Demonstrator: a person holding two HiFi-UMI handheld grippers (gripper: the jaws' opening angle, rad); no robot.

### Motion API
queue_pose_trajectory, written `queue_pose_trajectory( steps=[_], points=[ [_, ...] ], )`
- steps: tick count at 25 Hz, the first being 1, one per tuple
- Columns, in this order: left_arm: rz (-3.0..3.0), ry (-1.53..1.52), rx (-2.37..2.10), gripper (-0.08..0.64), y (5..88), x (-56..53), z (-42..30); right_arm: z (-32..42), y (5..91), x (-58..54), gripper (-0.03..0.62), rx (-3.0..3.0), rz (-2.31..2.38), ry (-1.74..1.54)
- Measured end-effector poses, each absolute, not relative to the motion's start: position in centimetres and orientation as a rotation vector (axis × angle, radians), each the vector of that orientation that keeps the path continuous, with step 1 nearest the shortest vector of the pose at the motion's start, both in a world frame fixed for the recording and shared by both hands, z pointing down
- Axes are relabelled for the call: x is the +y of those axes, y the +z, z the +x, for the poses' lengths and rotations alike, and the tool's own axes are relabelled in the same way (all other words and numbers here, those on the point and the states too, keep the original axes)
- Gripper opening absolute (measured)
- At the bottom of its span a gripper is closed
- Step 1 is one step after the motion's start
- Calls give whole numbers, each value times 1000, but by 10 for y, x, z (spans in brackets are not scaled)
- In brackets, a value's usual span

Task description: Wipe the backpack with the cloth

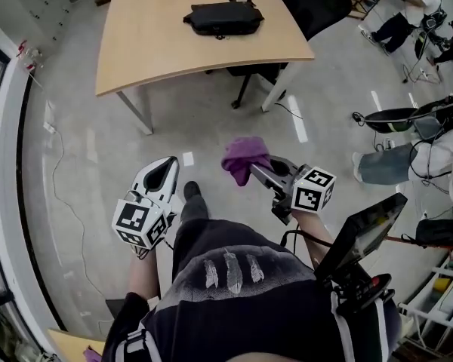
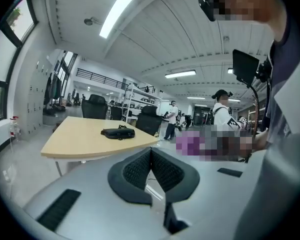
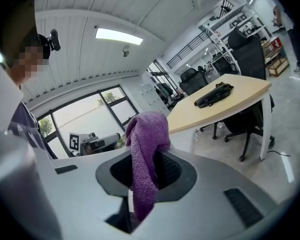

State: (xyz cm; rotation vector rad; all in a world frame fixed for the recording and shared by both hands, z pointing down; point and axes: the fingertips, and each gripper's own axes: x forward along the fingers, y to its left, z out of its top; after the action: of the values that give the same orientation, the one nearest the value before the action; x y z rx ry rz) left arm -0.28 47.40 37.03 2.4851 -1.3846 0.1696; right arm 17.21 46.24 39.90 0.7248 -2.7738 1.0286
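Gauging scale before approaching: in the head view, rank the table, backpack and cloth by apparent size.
1. table, by far the largest
2. backpack, wider than the cloth
3. cloth, close behind; it is nearer the camera, so 2 and 3 are unsure

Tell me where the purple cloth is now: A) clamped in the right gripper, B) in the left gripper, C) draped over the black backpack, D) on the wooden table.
A: the purple terry cloth hangs pinched in the jaws of the right gripper, away from the flat black backpack on the light wooden table.
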Motion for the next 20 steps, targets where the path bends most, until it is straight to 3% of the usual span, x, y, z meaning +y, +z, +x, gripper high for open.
queue_pose_trajectory(
  steps=[9,20],
  points=[
    [2604,180,-1215,6,357,296,-63,94,385,305,61,-2753,852,1025],
    [2596,344,-1164,6,375,97,-6,156,424,93,61,-2701,1039,1262]
  ],
)
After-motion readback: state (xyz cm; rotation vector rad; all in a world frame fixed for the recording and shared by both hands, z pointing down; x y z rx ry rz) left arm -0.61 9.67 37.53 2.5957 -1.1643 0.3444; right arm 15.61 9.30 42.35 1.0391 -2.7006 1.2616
